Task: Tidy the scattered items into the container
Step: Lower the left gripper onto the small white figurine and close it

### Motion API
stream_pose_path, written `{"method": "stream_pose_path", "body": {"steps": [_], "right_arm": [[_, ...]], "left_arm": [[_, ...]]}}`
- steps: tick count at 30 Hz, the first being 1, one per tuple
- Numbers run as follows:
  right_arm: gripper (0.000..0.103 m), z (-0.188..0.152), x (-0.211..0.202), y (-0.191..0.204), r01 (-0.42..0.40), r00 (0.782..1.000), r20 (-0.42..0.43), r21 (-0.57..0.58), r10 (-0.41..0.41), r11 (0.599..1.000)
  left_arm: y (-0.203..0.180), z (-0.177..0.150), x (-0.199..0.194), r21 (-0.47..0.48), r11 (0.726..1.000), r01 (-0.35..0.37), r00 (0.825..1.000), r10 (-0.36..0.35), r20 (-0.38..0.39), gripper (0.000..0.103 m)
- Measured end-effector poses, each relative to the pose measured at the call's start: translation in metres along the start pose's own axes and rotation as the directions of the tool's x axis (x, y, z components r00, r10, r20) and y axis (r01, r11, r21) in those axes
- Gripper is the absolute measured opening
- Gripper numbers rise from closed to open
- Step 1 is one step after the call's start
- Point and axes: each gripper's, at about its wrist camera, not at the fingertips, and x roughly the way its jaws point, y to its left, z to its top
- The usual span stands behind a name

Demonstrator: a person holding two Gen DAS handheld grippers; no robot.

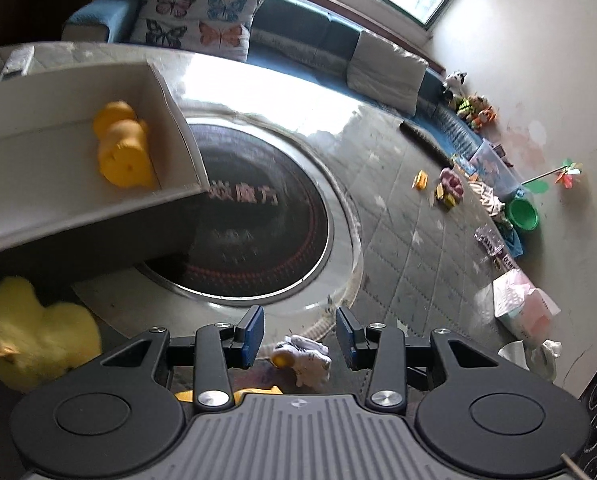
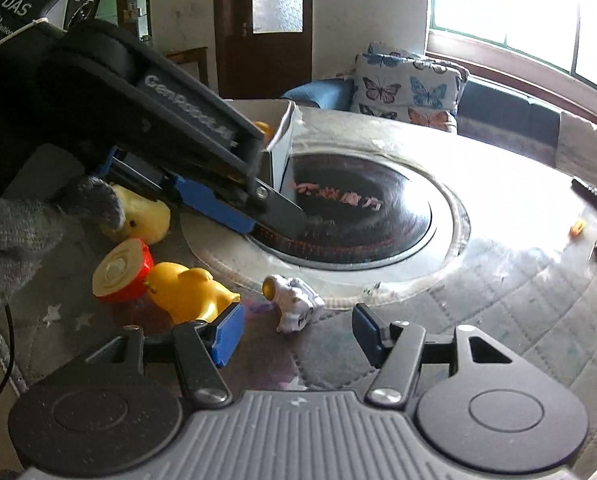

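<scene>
1. The right gripper had its blue-padded jaws apart with nothing clamped; the small white astronaut figurine with a gold visor lay on its side just beyond and between them
2. The left gripper also stood with its jaws apart and empty, the same figurine showing low in its gap
3. Judged best: only one gripper should take the figurine, pads squared across its body, since it looked small and lumpy and likely to twist out
4. Just beside it lay an orange rubber duck, a red-rimmed round toy and a pale yellow duck; a wide closing sweep could have nudged the first
5. The white cardboard box, already holding one yellow duck, stood well apart on the table
</scene>
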Motion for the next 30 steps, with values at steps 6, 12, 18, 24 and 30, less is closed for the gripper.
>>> {"method": "stream_pose_path", "body": {"steps": [6, 12, 18, 24, 30], "right_arm": [[0.052, -0.002, 0.011, 0.000, -0.013, 1.000, -0.014, 0.027, 0.014, 1.000], [0.044, -0.005, 0.015, 0.000, -0.013, 1.000, -0.016, 0.041, 0.014, 0.999], [0.034, -0.005, 0.014, 0.000, -0.016, 1.000, -0.013, 0.065, 0.016, 0.998], [0.032, -0.006, 0.013, 0.000, -0.011, 1.000, -0.015, 0.074, 0.013, 0.997], [0.032, -0.005, 0.012, 0.002, -0.009, 1.000, -0.016, 0.071, 0.010, 0.997]], "left_arm": [[-0.003, -0.002, 0.013, -0.015, 1.000, -0.014, 0.999, 0.014, -0.029, 0.042], [-0.003, -0.004, 0.022, -0.031, 0.999, -0.026, 0.998, 0.024, -0.051, 0.042], [-0.002, -0.006, 0.027, -0.049, 0.999, -0.023, 0.998, 0.020, -0.064, 0.041], [-0.002, -0.008, 0.029, -0.058, 0.998, -0.014, 0.997, 0.009, -0.074, 0.041], [0.000, -0.010, 0.031, -0.073, 0.997, -0.012, 0.996, 0.006, -0.084, 0.041]]}}
